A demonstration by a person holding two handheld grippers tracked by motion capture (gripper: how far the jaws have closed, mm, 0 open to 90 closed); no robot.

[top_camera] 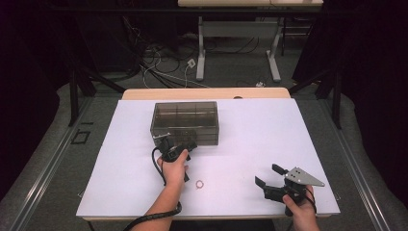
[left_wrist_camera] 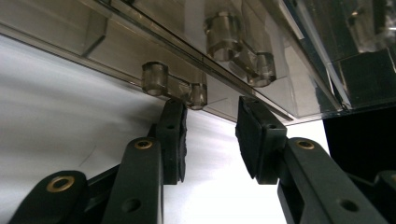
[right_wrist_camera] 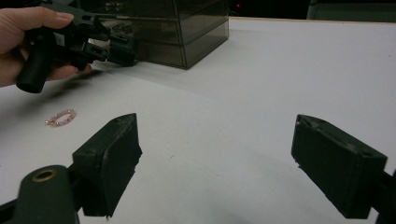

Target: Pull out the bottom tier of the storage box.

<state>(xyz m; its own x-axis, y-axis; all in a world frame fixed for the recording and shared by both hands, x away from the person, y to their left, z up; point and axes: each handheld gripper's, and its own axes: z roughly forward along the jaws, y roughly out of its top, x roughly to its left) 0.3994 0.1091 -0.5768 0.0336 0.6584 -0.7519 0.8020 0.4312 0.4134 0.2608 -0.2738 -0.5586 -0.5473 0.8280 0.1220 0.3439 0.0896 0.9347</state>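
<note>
A smoky transparent drawer box [top_camera: 184,121] stands on the white table, left of centre. My left gripper [top_camera: 179,143] is low against its front face. In the left gripper view the jaws [left_wrist_camera: 212,105] stand apart just under a clear drawer handle [left_wrist_camera: 170,84]. The left pad's tip is at the handle's right end, and nothing sits between the pads. My right gripper [top_camera: 268,174] rests near the front right of the table, wide open and holding nothing [right_wrist_camera: 215,135]. A small pink bead ring [top_camera: 199,184] lies on the table between the two hands.
A second clear handle [left_wrist_camera: 233,44] sits on the drawer above. The white table [top_camera: 269,130] ends at a wooden strip at the back. Beyond it stand desk legs and loose cables on the floor [top_camera: 163,67]. The right gripper view shows the left hand and gripper [right_wrist_camera: 123,49] at the box.
</note>
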